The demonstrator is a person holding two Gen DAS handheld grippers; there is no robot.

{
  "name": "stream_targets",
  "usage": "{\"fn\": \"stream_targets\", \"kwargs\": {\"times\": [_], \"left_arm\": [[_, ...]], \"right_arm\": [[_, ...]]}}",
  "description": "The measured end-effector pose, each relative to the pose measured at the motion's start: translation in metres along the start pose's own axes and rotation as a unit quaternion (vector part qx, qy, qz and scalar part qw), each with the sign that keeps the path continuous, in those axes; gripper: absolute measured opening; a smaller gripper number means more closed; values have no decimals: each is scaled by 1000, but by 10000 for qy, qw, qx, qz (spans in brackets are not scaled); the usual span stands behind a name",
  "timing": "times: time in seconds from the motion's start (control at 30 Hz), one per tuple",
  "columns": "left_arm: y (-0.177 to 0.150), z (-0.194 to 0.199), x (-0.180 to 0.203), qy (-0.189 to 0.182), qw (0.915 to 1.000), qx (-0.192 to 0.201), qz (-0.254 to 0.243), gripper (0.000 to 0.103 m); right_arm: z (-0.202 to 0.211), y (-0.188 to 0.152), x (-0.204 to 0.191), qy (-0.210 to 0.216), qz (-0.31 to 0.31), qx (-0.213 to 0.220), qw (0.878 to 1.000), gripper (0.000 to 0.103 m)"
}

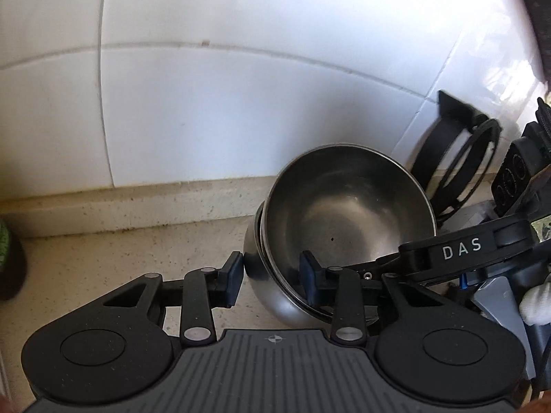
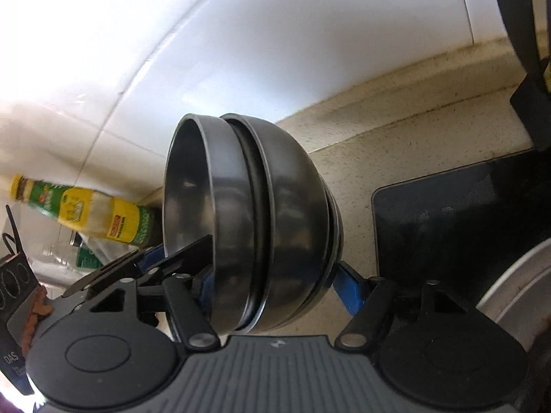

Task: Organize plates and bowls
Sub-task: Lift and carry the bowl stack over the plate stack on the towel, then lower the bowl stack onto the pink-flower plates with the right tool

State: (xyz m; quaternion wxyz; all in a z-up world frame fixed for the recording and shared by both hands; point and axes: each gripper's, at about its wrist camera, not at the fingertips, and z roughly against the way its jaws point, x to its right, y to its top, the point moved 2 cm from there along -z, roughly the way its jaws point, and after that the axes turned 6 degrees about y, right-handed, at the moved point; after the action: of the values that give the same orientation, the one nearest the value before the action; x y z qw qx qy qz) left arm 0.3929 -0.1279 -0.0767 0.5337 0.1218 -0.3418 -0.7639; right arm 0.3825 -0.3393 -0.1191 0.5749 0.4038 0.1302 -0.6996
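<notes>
My left gripper (image 1: 272,277) straddles the near rim of the nested steel bowls (image 1: 344,220), one pad outside the wall and one inside; whether they pinch the rim I cannot tell. My right gripper (image 2: 275,285) spans the same bowls (image 2: 255,220) across the stack, its blue pads against both sides, holding them tilted above the speckled counter (image 2: 396,151). A yellow-and-green bottle (image 2: 86,213) stands by the white tiled wall (image 2: 275,34); a black mat (image 2: 465,213) lies to the right.
</notes>
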Motion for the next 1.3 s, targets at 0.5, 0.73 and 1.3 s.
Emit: {"fn": "stream_targets", "kwargs": {"times": [0.5, 0.73, 1.3], "left_arm": [[-40, 124, 26, -51, 9980, 550, -293, 42], [-79, 184, 32, -92, 9967, 687, -416, 42], [-208, 243, 38, 619, 9969, 322, 373, 42]], "right_arm": [[82, -85, -84, -70, 470, 367, 9982, 81], [89, -149, -115, -9, 481, 419, 9980, 82], [69, -271, -107, 331, 579, -671, 9955, 82]]}}
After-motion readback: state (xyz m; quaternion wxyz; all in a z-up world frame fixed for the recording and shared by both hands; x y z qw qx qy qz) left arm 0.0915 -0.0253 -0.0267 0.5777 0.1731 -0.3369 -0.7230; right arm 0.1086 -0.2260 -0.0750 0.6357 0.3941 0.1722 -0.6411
